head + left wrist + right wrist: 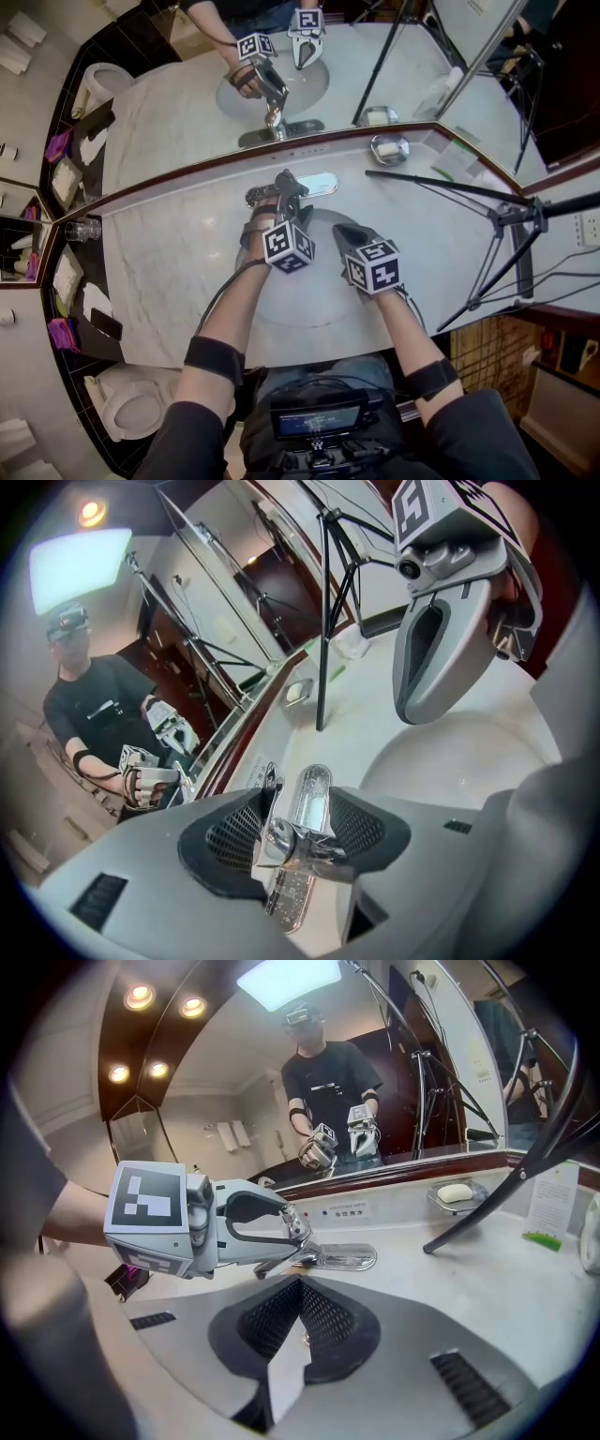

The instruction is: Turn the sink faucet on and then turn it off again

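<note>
Forearms reach out from the near edge, the left forearm (230,314) and the right forearm (405,328) both stretched over the white sink basin (314,314) set into the marble worktop (183,272). The right tool (345,234) hangs over the right half of the basin, tilted down and pointing toward the far side. Its jaws are pressed together with nothing between them, and it is clear of the fittings. Just to its left the left tool (281,202) slopes down and reaches farther, to the chrome faucet (284,186) at the far rim of the basin. Its jaws are part-way apart and pinch the faucet's lever (292,1219), with a mesh pad against each side. The faucet's long chrome base plate (314,184), beaded with drops, lies flat on the worktop behind it. Farther right, close under the mirror (169,103), a metal soap dish (389,148) holds a pale bar of soap (457,1193). At the far left a clear glass (82,229) stands by the mirror, its contents too small to tell. A dark stand (497,220) spreads its legs over the right end of the worktop. The mirror reflects the person, both tools and the faucet.
</note>
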Tool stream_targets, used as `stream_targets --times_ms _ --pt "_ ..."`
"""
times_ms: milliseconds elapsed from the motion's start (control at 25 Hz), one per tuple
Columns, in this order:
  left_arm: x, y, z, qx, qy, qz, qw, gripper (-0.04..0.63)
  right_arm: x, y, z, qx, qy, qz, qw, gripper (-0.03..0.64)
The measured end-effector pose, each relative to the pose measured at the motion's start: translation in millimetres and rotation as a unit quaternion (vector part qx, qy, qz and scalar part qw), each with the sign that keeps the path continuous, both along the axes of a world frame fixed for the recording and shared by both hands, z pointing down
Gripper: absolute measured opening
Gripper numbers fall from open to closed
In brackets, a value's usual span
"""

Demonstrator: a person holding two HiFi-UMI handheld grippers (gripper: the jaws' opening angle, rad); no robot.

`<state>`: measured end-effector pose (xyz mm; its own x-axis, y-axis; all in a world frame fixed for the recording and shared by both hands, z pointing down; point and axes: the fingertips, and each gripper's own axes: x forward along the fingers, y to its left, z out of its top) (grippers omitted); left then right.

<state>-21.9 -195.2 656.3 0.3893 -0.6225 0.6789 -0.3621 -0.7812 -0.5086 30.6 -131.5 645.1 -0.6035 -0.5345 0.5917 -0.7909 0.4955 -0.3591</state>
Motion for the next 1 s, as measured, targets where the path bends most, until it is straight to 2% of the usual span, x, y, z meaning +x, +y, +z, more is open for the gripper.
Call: stream_targets --times_ms 480,760,1000 --pt "11.3 14.1 14.2 -0.033 -0.001 0.02 0.9993 0.191 -8.4 -4.3 2.3 -0.006 -0.004 0.002 1.0 0.02" --pt "10.3 11.8 13.0 -0.033 0.002 0.011 0.9994 0.169 -1.9 -4.7 1.5 -0.005 -0.003 0.007 1.0 0.02" --pt "9.4 10.1 10.2 -0.059 0.019 -0.009 0.9981 0.156 -0.1 -1.4 -6.7 0.001 -0.002 0.006 1.0 0.02"
